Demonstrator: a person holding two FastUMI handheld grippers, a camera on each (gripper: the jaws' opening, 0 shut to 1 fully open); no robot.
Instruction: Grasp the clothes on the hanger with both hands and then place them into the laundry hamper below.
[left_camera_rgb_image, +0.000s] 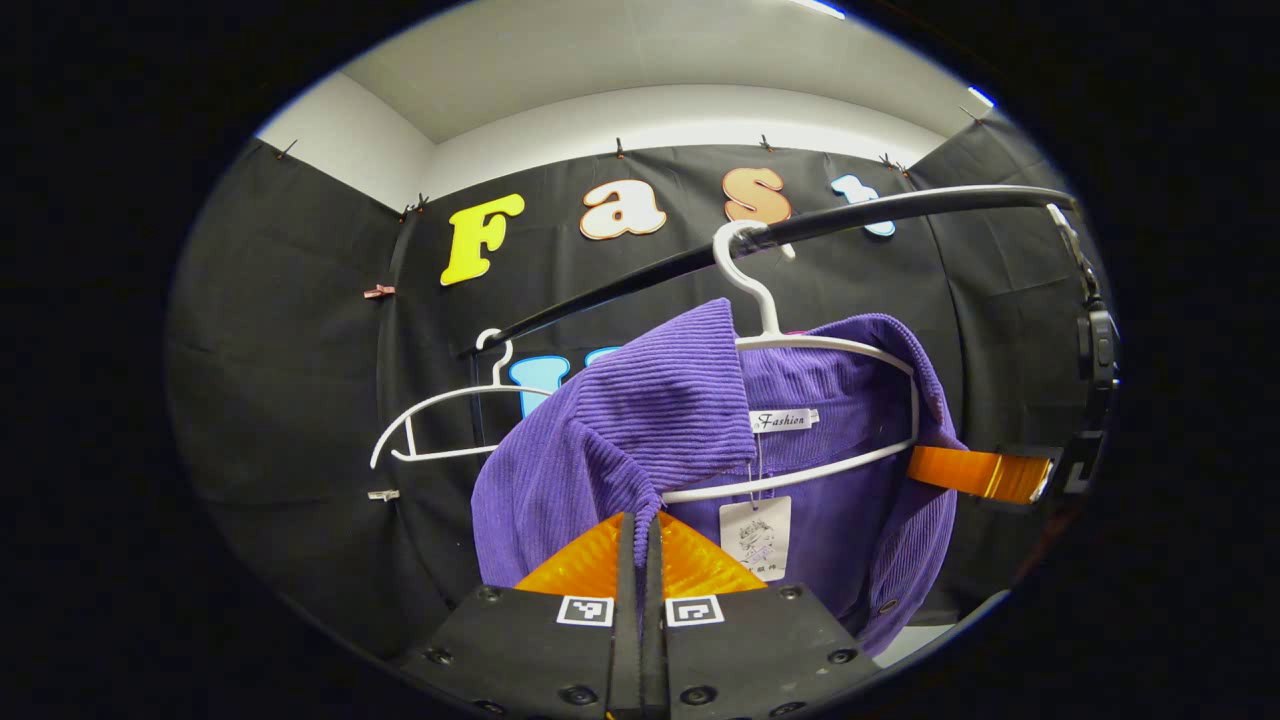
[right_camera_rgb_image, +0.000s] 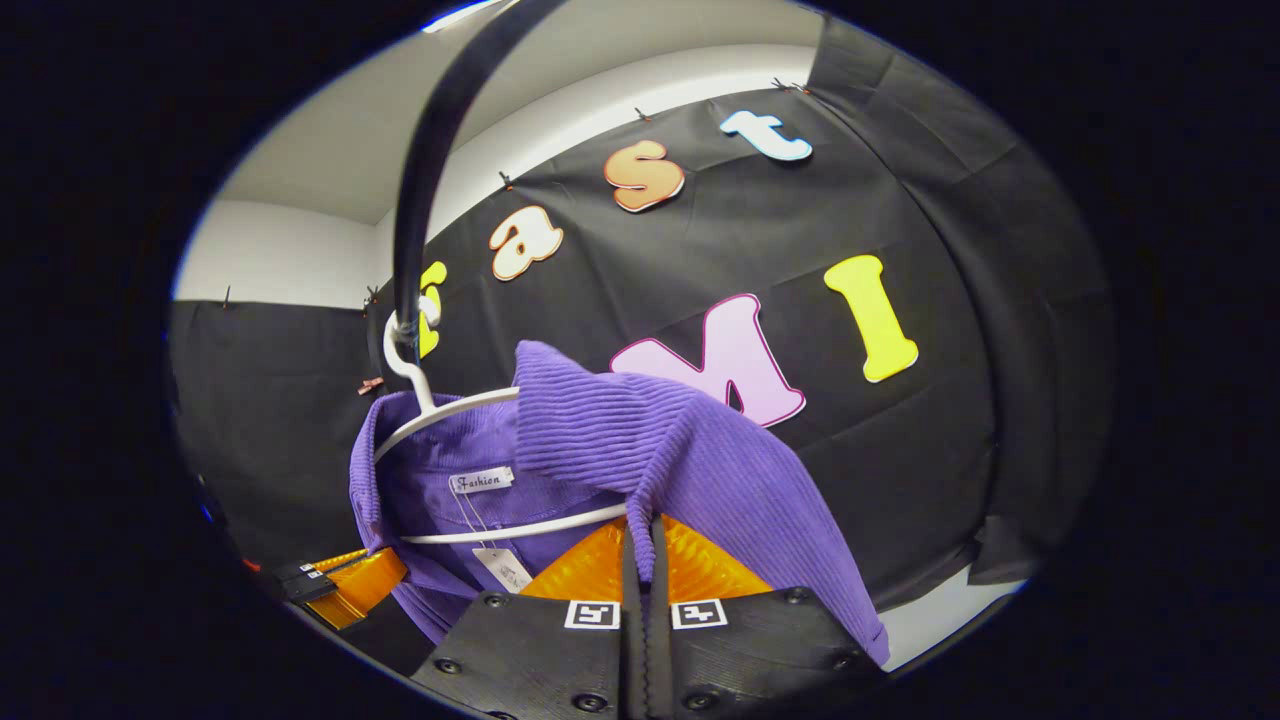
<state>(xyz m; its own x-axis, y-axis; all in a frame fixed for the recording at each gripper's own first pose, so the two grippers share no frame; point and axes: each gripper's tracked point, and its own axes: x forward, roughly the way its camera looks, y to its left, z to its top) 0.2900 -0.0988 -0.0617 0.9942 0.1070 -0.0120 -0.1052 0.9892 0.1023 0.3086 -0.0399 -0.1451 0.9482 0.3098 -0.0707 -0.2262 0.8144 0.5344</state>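
A purple corduroy shirt (left_camera_rgb_image: 640, 420) hangs on a white hanger (left_camera_rgb_image: 800, 345), which hooks over a black rail (left_camera_rgb_image: 850, 220). At the bottom of the left gripper view, my left gripper (left_camera_rgb_image: 640, 518) is shut, pinching the fabric just below the collar on one shoulder. My right gripper (left_camera_rgb_image: 985, 475) reaches in at the shirt's other shoulder. In the right gripper view, the right gripper (right_camera_rgb_image: 645, 522) is shut on a fold of the shirt (right_camera_rgb_image: 700, 450) beside the hanger (right_camera_rgb_image: 440, 412). The left gripper (right_camera_rgb_image: 345, 588) shows low on the left at the shirt's edge.
An empty white hanger (left_camera_rgb_image: 445, 453) hangs farther along the rail to the left. A paper tag (left_camera_rgb_image: 755, 535) dangles inside the shirt's neck. The rail (right_camera_rgb_image: 430, 150) passes close overhead. Black cloth walls stand behind and at both sides.
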